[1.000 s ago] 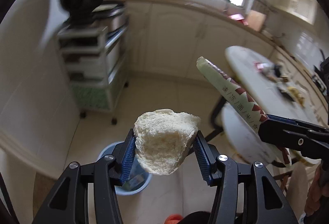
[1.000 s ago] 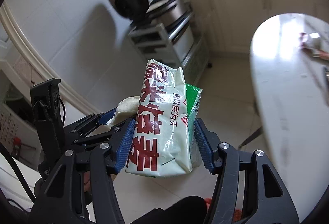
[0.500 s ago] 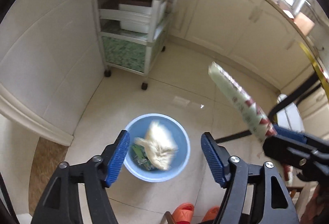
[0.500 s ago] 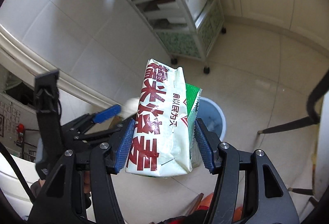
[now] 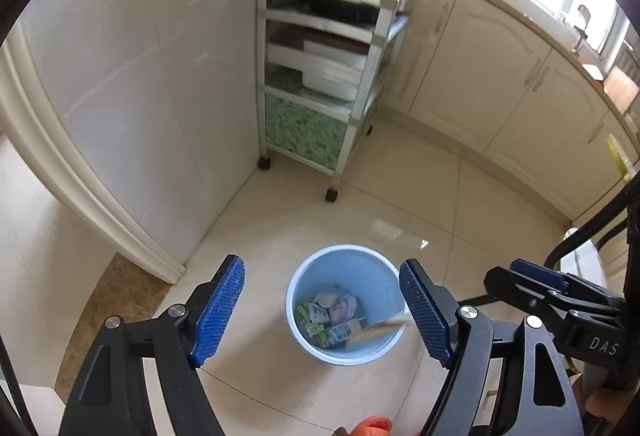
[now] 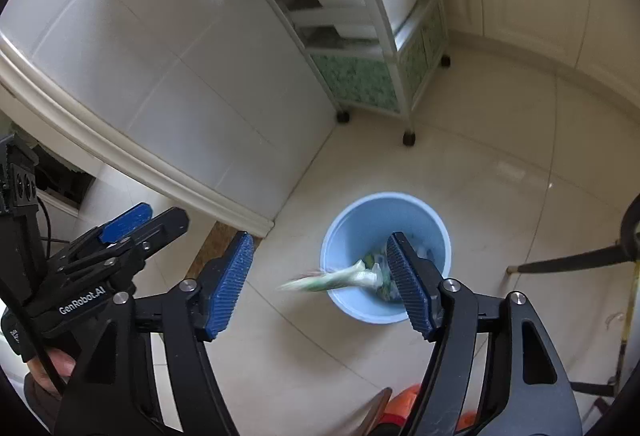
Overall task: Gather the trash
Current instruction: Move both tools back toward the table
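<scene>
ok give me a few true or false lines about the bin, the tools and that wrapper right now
1. The left tool is open and holds nothing. True.
2. The right tool is clamped on the wrapper. False: its jaws are spread and the blurred wrapper is loose in the air at the bin's rim.
3. The blue bin already has trash in it. True.
4. The bin stands on a shelf of the white cart. False: it stands on the tiled floor, apart from the cart.
5. The bin has a lid on. False: its top is open and the contents show.
</scene>
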Tool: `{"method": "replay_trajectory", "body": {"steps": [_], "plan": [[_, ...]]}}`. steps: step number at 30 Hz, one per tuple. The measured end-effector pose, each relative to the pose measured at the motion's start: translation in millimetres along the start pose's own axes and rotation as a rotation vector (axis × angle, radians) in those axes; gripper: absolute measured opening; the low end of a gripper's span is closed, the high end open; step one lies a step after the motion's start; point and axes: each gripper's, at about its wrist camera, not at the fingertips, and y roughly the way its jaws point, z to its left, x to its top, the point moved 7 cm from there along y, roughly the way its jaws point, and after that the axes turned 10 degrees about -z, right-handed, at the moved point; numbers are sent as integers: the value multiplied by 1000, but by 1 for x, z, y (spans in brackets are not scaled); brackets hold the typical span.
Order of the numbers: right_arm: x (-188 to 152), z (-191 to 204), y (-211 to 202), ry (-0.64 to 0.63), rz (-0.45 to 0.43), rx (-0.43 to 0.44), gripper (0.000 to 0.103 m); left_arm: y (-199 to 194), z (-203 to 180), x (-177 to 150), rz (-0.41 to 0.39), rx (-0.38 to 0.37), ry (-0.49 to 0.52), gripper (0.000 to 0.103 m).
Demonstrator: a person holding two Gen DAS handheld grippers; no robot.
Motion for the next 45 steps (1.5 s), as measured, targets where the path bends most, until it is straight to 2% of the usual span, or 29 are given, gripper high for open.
{"method": "replay_trajectory", "body": {"steps": [4, 6, 8, 11, 14, 17, 19, 21, 27, 30, 37, 41, 45], "plan": [[14, 5, -47, -30, -94, -45, 76, -34, -21, 2, -62, -24, 21, 76], [23, 6, -84, -47, -167, -76, 84, -58, -32, -2, -95, -40, 45, 77], [28, 5, -116, -60, -221, -118, 88, -77, -47, -2, -135, -64, 67, 79], [32, 1, -176, -70, -322, -165, 89, -112, -81, -3, -196, -112, 117, 82], [30, -10, -238, -65, -425, -231, 96, -152, -124, -6, -265, -172, 177, 87], [21, -30, -306, -62, -523, -335, 99, -193, -168, -12, -338, -237, 237, 91], [13, -45, -347, -51, -579, -399, 102, -220, -197, -19, -387, -271, 271, 99], [2, -60, -388, -37, -628, -462, 103, -249, -227, -27, -442, -311, 302, 102], [-29, -101, -479, 12, -743, -613, 103, -314, -293, -61, -558, -407, 367, 102], [-39, -117, -511, 34, -792, -662, 103, -335, -328, -80, -584, -467, 421, 102], [-55, -161, -554, 90, -821, -733, 103, -341, -380, -105, -569, -546, 512, 102], [-62, -190, -564, 123, -802, -767, 103, -302, -401, -88, -529, -532, 532, 102], [-64, -222, -555, 139, -743, -790, 103, -262, -420, -75, -463, -505, 544, 102]]}}
